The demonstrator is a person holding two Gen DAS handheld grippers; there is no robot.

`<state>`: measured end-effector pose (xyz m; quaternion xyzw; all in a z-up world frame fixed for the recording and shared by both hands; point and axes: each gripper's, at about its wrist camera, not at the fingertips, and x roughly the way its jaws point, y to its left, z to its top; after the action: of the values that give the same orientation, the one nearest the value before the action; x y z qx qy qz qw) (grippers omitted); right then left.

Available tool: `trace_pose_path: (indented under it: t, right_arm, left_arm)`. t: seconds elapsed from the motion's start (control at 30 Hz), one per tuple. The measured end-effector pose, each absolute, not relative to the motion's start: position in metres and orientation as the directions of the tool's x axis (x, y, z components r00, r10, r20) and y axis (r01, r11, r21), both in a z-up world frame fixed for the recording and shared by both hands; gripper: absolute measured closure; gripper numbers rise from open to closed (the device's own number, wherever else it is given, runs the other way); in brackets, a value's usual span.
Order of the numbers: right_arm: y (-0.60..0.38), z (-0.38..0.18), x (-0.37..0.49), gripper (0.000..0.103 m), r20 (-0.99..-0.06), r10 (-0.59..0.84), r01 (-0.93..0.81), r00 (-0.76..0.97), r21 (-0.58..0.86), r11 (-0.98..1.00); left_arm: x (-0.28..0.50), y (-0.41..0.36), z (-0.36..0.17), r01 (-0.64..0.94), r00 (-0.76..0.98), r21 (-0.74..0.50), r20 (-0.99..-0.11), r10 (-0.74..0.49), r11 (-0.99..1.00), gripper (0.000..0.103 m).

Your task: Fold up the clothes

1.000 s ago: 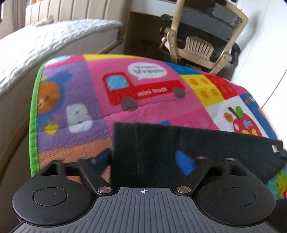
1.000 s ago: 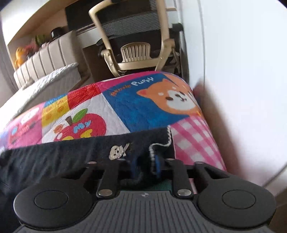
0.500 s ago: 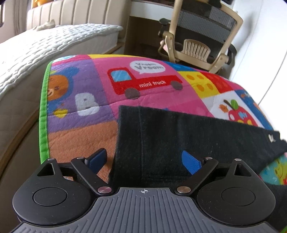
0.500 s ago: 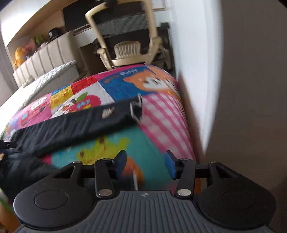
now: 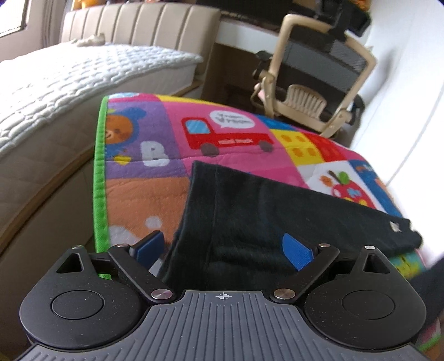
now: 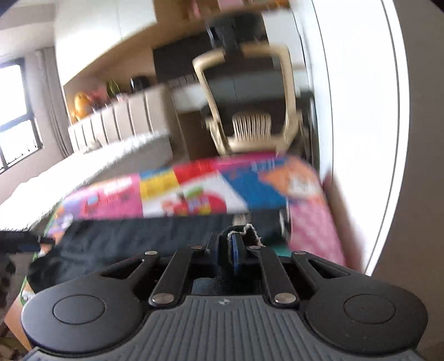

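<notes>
A black garment [image 5: 263, 216] lies folded across a colourful play mat [image 5: 227, 133]. My left gripper [image 5: 222, 247] hangs open just above the garment's near left corner. Its blue pads [image 5: 295, 251] stand wide apart and press on nothing. In the blurred right wrist view, my right gripper [image 6: 238, 247] is shut on a hem of the black garment [image 6: 138, 236]. A white-stitched edge [image 6: 245, 229] pokes up between the fingers. The cloth held there is raised off the mat [image 6: 313, 225].
A bed with a white quilt [image 5: 69, 83] runs along the left of the mat, with a padded headboard [image 5: 138, 25] behind. A beige office chair [image 5: 313, 80] and a desk stand past the mat's far end. A white wall [image 6: 358, 125] borders the right side.
The left gripper opened off the garment and drew back, leaving that edge flat on the mat. The right gripper let go, opened, then shut on a hem and rose with it.
</notes>
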<state>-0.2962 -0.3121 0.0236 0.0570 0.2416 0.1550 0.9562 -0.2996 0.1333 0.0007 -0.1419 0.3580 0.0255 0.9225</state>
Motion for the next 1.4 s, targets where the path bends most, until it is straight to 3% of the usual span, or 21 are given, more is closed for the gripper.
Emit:
trace_pose_path:
  t: [0.13, 0.27, 0.3, 0.37, 0.43, 0.53, 0.67, 0.87, 0.97, 1.1, 1.17, 1.4]
  right_arm:
    - [-0.325, 0.015, -0.302, 0.093, -0.472, 0.268, -0.214, 0.84, 0.166, 0.963]
    - [-0.342, -0.025, -0.31, 0.091, -0.578, 0.13, -0.062, 0.806, 0.136, 0.989]
    - [-0.348, -0.031, -0.315, 0.086, -0.591, 0.104, -0.023, 0.8, 0.144, 0.989]
    - [-0.36, -0.035, -0.33, 0.068, -0.595, 0.104, 0.029, 0.797, 0.209, 0.978]
    - [-0.37, -0.027, -0.346, 0.026, -0.563, 0.142, 0.042, 0.814, 0.301, 0.953]
    - [-0.36, -0.001, -0.363, 0.0, -0.485, 0.202, -0.01, 0.851, 0.369, 0.929]
    - [-0.329, 0.035, -0.382, 0.0, -0.416, 0.273, -0.091, 0.867, 0.407, 0.909]
    - [-0.284, 0.063, -0.408, 0.0, -0.49, 0.363, -0.198, 0.793, 0.356, 0.913]
    - [-0.264, 0.058, -0.419, 0.0, -0.545, 0.338, -0.204, 0.767, 0.292, 0.934]
    - [-0.242, 0.041, -0.437, 0.0, -0.587, 0.28, -0.207, 0.759, 0.19, 0.96]
    - [-0.238, 0.036, -0.442, 0.0, -0.611, 0.284, -0.215, 0.739, 0.187, 0.959]
    - [-0.246, 0.03, -0.439, 0.0, -0.646, 0.271, -0.168, 0.714, 0.217, 0.962]
  left_arm:
    - [-0.325, 0.121, -0.002, -0.085, 0.745, -0.275, -0.655, -0.122, 0.958, 0.006]
    - [-0.336, 0.101, -0.017, -0.046, 0.719, -0.244, -0.682, -0.138, 0.969, 0.005]
    - [-0.338, 0.098, -0.018, -0.041, 0.715, -0.229, -0.687, -0.132, 0.972, 0.005]
    - [-0.342, 0.09, -0.02, -0.032, 0.708, -0.199, -0.696, -0.118, 0.979, 0.005]
    - [-0.35, 0.084, -0.015, -0.026, 0.719, -0.178, -0.687, -0.105, 0.984, 0.005]
    - [-0.367, 0.067, 0.004, -0.004, 0.764, -0.165, -0.636, -0.104, 0.986, 0.004]
    - [-0.402, 0.04, 0.04, 0.054, 0.852, -0.191, -0.503, -0.145, 0.98, 0.0]
    - [-0.454, 0.003, 0.075, 0.123, 0.886, -0.081, -0.441, -0.146, 0.989, 0.0]
    - [-0.463, -0.01, 0.07, 0.103, 0.857, -0.047, -0.504, -0.113, 0.994, 0.0]
    - [-0.452, -0.014, 0.049, 0.056, 0.752, -0.1, -0.65, -0.107, 0.993, 0.0]
    - [-0.45, -0.01, 0.042, 0.044, 0.719, -0.14, -0.683, -0.128, 0.989, 0.0]
    - [-0.461, -0.012, 0.043, 0.02, 0.728, -0.097, -0.68, -0.081, 0.995, 0.0]
